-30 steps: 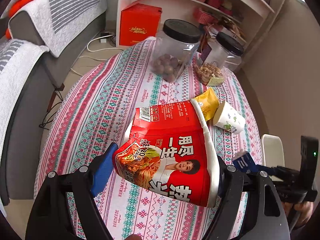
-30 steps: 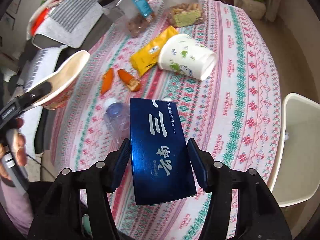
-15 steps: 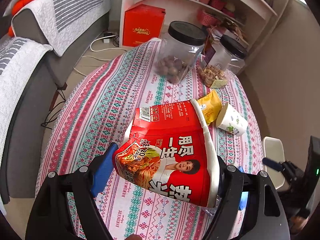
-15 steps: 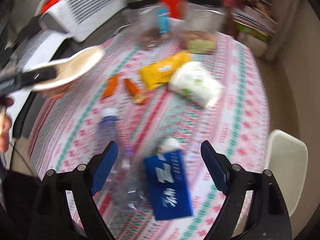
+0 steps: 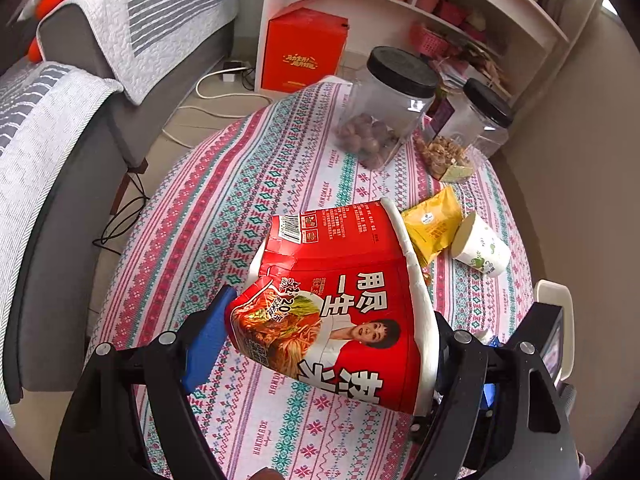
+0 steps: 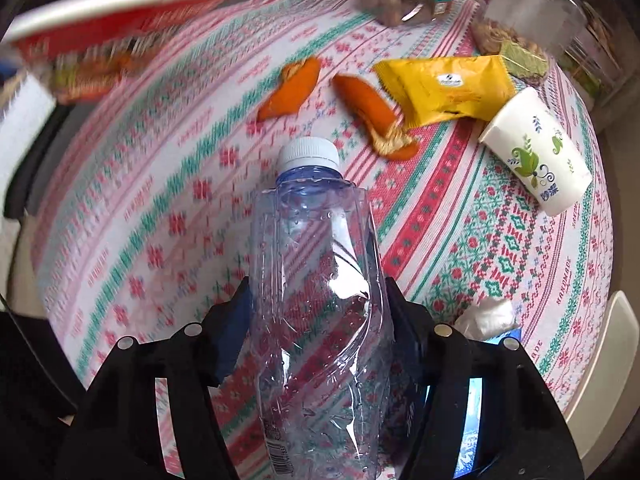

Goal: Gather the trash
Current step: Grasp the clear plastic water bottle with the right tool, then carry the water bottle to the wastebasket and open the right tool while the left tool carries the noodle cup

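My left gripper (image 5: pixel 330 312) is shut on a crushed red instant-noodle cup (image 5: pixel 340 280), held above the patterned tablecloth (image 5: pixel 240 184). The same cup (image 6: pixel 100 32) shows blurred at the upper left of the right wrist view. My right gripper (image 6: pixel 316 292) points down at the table, its jaws closing on a clear plastic bottle (image 6: pixel 312 220) with a white cap. Both pads touch the bottle's sides. A blue box (image 6: pixel 476 400) lies on the cloth behind the right finger, beside a white tissue (image 6: pixel 488 316).
Two orange peels (image 6: pixel 292 92) (image 6: pixel 372 112), a yellow wrapper (image 6: pixel 444 84) and a tipped paper cup (image 6: pixel 536 152) lie past the bottle. Two black-lidded jars (image 5: pixel 384 112) (image 5: pixel 468 132) stand at the far edge. A white chair (image 6: pixel 612 380) is at the right, a sofa (image 5: pixel 60 160) at the left.
My right gripper opened and let the blue box drop onto the table, then swung left and down and closed around the plastic bottle. The left gripper kept still with the noodle cup.
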